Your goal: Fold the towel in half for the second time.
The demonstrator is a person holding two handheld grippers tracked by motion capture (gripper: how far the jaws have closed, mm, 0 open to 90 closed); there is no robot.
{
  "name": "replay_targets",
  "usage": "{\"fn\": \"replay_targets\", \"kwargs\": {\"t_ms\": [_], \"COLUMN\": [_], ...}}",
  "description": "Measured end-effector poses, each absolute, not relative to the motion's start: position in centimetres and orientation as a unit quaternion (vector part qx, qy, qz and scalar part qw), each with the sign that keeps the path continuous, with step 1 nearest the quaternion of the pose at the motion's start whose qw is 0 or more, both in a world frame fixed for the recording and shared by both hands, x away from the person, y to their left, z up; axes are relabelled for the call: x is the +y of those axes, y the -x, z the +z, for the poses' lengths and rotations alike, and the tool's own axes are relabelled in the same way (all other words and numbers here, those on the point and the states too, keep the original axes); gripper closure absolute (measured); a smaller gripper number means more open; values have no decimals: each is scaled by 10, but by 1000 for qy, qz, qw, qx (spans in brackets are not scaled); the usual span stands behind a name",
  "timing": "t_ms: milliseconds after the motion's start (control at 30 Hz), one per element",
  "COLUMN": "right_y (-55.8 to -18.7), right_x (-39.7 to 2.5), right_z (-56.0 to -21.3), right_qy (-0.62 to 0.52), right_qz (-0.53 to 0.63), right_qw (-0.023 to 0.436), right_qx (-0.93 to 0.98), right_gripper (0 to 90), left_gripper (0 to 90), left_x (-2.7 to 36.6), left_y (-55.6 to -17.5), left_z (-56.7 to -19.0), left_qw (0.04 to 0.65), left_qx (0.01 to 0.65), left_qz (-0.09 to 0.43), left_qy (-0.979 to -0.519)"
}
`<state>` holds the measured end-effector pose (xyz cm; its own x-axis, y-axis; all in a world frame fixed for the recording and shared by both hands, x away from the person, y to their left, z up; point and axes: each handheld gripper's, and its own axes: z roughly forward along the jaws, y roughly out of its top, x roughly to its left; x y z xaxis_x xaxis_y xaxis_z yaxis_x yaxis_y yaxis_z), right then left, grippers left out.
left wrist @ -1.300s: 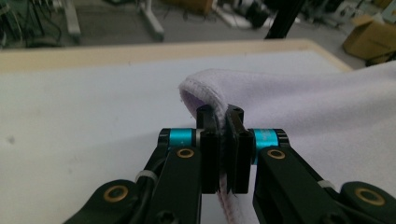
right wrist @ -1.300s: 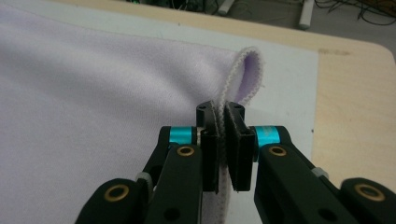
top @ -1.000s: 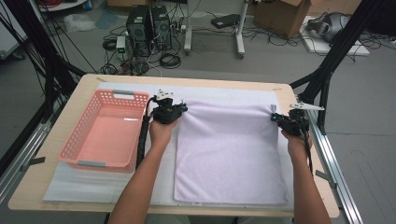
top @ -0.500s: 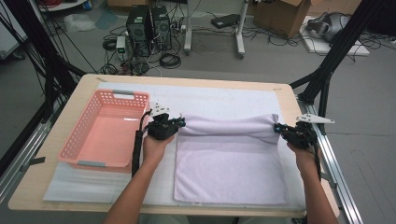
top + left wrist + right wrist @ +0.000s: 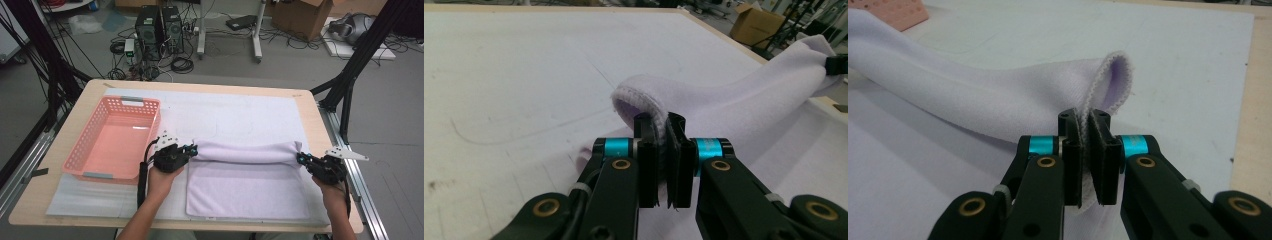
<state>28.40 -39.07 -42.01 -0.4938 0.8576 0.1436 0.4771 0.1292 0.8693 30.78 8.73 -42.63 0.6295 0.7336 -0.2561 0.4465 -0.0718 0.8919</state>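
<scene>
The left gripper (image 5: 192, 149) is clamped on one corner of the lilac towel (image 5: 247, 187), its two jaws pressed together with the stitched hem (image 5: 634, 97) pinched between them, as the left gripper view shows. The right gripper (image 5: 301, 158) bites the opposite corner in the same way, jaws closed on the cloth with the hem curling up just above them. Between the two, the lifted edge forms a soft rolled fold running across the towel, while the rest of the cloth lies flat on the white mat (image 5: 240, 115) toward the person's side. The mat covers the wooden table (image 5: 310, 110). A pink plastic basket (image 5: 87, 150) stands on the mat just left of the left gripper.
</scene>
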Motion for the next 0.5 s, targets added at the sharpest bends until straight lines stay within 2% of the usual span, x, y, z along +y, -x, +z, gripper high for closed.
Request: {"fn": "replay_targets", "kwargs": {"t_ms": [500], "right_y": [-247], "right_x": [-391], "right_z": [-428], "right_qy": [-464], "right_qz": [450], "right_qw": [189], "right_qx": [740], "right_gripper": [850], "left_gripper": [843], "left_x": [92], "left_y": [-266], "left_z": [-444], "left_qw": [546], "left_qx": [404], "left_qz": [108], "left_qy": [-726]}}
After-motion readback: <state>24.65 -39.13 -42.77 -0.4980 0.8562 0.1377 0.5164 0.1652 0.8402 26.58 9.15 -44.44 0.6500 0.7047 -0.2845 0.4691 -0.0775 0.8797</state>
